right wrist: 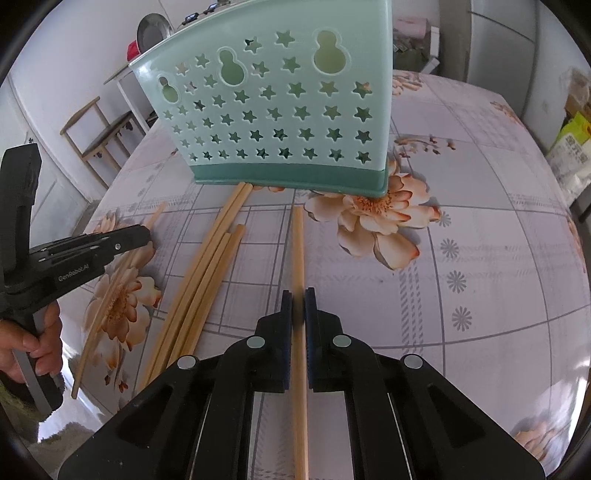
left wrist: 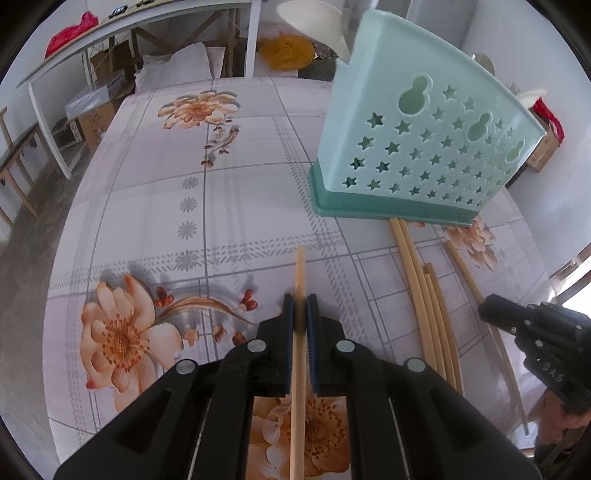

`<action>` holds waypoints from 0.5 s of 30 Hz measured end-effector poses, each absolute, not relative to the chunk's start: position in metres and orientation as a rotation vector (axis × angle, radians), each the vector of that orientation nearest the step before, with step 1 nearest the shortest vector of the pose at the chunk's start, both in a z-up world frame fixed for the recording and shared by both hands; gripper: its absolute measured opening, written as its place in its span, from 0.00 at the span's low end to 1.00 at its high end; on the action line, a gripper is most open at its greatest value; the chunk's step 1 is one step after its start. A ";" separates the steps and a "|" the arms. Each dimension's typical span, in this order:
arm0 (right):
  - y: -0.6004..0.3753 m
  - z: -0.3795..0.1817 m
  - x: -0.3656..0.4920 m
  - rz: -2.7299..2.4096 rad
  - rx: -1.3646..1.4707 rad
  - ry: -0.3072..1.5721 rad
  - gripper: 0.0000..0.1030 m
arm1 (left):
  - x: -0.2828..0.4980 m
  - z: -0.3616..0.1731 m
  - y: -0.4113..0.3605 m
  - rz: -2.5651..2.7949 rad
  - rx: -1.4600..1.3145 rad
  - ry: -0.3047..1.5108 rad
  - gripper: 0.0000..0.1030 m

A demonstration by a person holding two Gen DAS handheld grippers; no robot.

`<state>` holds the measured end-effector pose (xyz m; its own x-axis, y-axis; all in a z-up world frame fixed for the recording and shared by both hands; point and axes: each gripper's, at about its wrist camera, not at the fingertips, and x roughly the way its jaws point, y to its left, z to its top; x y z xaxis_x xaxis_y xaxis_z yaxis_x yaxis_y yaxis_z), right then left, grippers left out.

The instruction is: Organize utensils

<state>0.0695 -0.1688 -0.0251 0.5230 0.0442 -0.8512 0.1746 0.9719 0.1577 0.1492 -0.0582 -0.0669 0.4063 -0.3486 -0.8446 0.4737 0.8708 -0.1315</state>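
My left gripper is shut on a single wooden chopstick that runs straight ahead between its blue pads, just above the table. The right gripper is likewise shut on a chopstick, whose tip points at the teal star-holed utensil holder. That holder stands upright ahead of both. Several loose chopsticks lie on the cloth between the two grippers. The other gripper shows in each view: the right gripper at the right edge, the left gripper at the left with a hand on its handle.
The floral tablecloth covers the table. A white spoon sticks up out of the holder. A white shelf frame and a wooden chair stand beyond the table's far edge.
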 end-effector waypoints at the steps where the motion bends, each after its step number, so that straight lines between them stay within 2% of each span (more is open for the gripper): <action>1: -0.169 -0.024 0.070 -0.079 0.234 1.020 0.05 | 0.149 -0.067 -0.059 -0.518 0.146 1.024 0.07; 11: -0.169 -0.024 0.072 -0.080 0.248 1.002 0.05 | 0.152 -0.064 -0.058 -0.503 0.132 1.016 0.06; 15: -0.173 -0.024 0.071 -0.072 0.266 0.996 0.05 | 0.148 -0.048 -0.052 -0.508 0.092 0.985 0.06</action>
<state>0.0705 -0.1727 -0.0245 0.5440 0.0615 -0.8368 0.1807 0.9653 0.1884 0.1479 -0.0523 -0.0482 0.4470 -0.3687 -0.8150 0.4504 0.8800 -0.1511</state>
